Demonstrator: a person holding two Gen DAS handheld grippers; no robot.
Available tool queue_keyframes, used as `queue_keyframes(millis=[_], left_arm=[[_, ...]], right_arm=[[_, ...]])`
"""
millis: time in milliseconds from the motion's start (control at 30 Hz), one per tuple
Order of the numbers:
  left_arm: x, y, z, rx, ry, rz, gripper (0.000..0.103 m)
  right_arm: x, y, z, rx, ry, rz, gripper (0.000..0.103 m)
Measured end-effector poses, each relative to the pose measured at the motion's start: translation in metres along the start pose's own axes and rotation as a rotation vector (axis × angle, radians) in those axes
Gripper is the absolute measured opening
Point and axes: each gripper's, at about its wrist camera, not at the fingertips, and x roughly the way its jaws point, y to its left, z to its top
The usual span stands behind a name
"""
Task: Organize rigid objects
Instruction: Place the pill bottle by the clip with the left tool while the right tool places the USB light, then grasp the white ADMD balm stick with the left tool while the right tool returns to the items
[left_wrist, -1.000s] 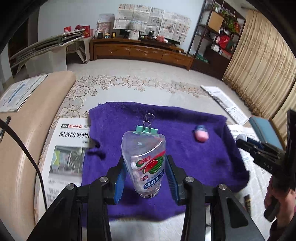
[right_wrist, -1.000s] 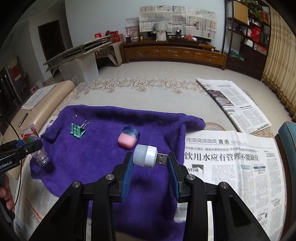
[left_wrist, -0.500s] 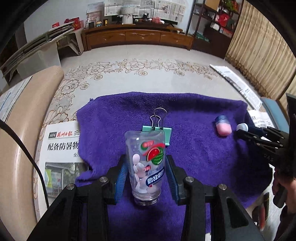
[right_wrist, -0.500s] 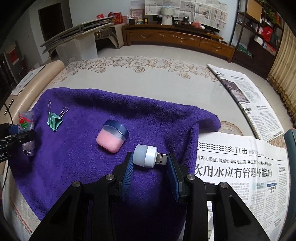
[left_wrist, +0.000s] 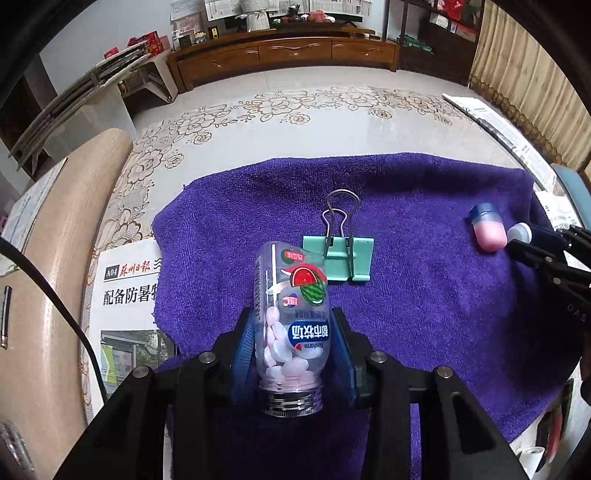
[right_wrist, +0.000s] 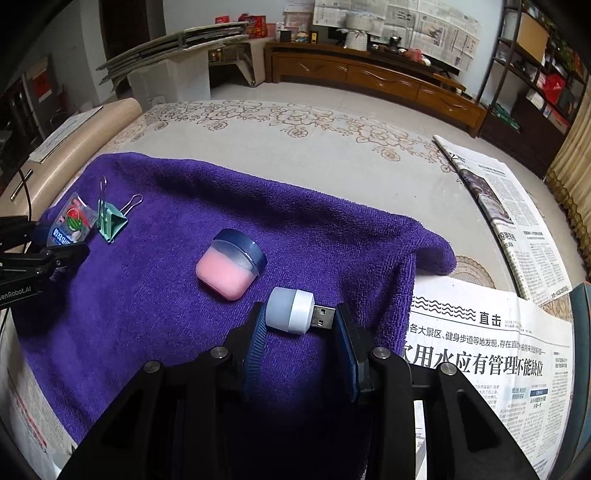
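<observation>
Over purple towel (left_wrist: 424, 280), both tongs clamp: bottle (left_wrist: 291, 325), USB light (right_wrist: 291, 310).

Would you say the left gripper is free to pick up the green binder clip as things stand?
Probably not yet. The left gripper is shut on the candy bottle, so its jaws are occupied. The binder clip lies just ahead on the purple towel with nothing covering it; the bottle would have to be set down first.
</observation>
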Motion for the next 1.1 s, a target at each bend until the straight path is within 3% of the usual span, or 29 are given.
queue_keyframes(millis=[133, 167, 300, 467, 533, 567, 600, 733, 1100], left_arm=[[-0.005, -0.004, -0.003, 0.018, 0.005, 0.041, 0.044], [-0.007, -0.004, -0.004, 0.021, 0.0, 0.044, 0.045], [-0.023, -0.007, -0.009, 0.026, -0.027, 0.056, 0.066], [-0.05, -0.014, -0.018, 0.032, -0.066, 0.067, 0.078], [-0.067, -0.017, -0.027, 0.021, -0.095, 0.058, 0.088], [-0.074, -0.019, -0.03, 0.013, -0.107, 0.053, 0.098], [-0.084, -0.022, -0.037, -0.002, -0.127, 0.042, 0.103], [-0.109, -0.035, -0.065, -0.042, -0.153, -0.017, 0.103], [-0.112, -0.088, -0.155, -0.134, -0.056, -0.12, 0.103]], right_arm=[[-0.002, 0.002, -0.002, -0.038, -0.006, 0.012, 0.041], [-0.003, 0.002, -0.003, -0.044, -0.008, 0.015, 0.046], [-0.019, 0.006, -0.009, -0.051, -0.041, 0.023, 0.065], [-0.048, 0.005, -0.017, -0.012, -0.081, 0.047, 0.072], [-0.064, 0.004, -0.025, 0.019, -0.093, 0.063, 0.086], [-0.07, 0.003, -0.029, 0.032, -0.093, 0.064, 0.102], [-0.078, 0.002, -0.035, 0.054, -0.093, 0.057, 0.103], [-0.11, -0.003, -0.068, 0.143, -0.102, 0.057, 0.103], [-0.152, -0.012, -0.152, 0.232, -0.093, -0.017, 0.103]])
